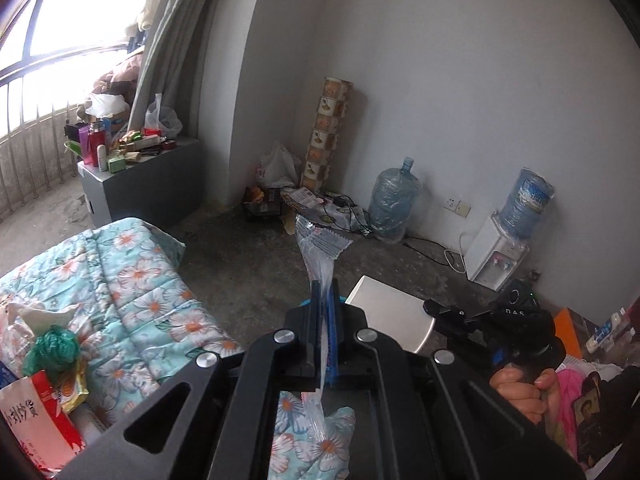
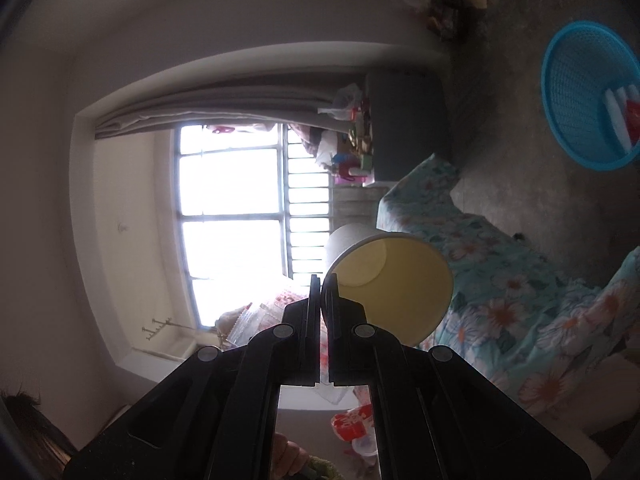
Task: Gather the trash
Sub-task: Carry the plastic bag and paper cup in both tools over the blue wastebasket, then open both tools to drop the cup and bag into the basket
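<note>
- Left tongs [image 1: 325, 286] are clenched on a clear wrapper [image 1: 320, 246]; the wrapper's printed end sticks up past the tips and its tail hangs down behind them
- Below the left tongs lies a bed [image 1: 132, 276] with a floral quilt; at its near left edge sit a red-and-white bag [image 1: 38, 416] and a green wad [image 1: 54, 348]
- Right tongs [image 2: 322, 280] are clenched on the rim of a paper cup [image 2: 394, 280]; the cup lies on its side in that rolled view, mouth toward the camera, empty inside
- In the left view the right tongs show at the right, with a hand [image 1: 520, 390] on the grip and the white cup [image 1: 394, 322] at their tips
- A blue basket [image 2: 584, 96] stands on the floor [image 2: 516, 152], well apart from the cup; white and red things lie in it
- Against the far wall stand a water jug [image 1: 392, 200] and a dispenser [image 1: 498, 252]; a grey cabinet [image 1: 148, 184] by the window carries bottles and clutter
</note>
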Demonstrator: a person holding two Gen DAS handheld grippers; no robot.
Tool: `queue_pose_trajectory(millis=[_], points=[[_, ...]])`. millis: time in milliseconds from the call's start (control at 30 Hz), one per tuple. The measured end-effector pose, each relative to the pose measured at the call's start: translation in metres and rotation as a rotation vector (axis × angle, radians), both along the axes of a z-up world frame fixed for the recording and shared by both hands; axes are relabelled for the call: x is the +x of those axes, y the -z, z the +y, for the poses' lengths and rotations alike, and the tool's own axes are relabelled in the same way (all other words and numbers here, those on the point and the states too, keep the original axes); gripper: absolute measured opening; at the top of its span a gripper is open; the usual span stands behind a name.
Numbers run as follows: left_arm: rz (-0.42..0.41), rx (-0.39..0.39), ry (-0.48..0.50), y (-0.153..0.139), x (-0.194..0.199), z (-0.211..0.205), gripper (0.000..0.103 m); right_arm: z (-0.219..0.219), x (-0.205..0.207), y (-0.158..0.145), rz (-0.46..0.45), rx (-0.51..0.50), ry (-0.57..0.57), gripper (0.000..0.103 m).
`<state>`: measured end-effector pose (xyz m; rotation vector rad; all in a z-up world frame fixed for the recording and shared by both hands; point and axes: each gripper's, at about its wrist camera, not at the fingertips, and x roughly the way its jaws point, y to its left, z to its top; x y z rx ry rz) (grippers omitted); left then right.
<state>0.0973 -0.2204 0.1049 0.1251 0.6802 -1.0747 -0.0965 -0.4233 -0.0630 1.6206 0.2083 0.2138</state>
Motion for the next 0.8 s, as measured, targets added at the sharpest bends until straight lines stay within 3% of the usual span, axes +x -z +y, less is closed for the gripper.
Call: queue_pose_trajectory(millis=[400,567,800], points=[[0.098,0.080,0.173,0.046,0.000,-0.114,0.002,-0.049,-0.033,0.047,0.126,0.049,0.148,0.001],[0.191,0.135,0.233,0.083,0.013,-0.175,0.002,-0.075,-0.039,0.083,0.223,0.092,0.206,0.001],[0.235,0.236,0.266,0.138,0.023,-0.250,0.003,-0.113,-0.024,0.148,0.366,0.190,0.232,0.001]])
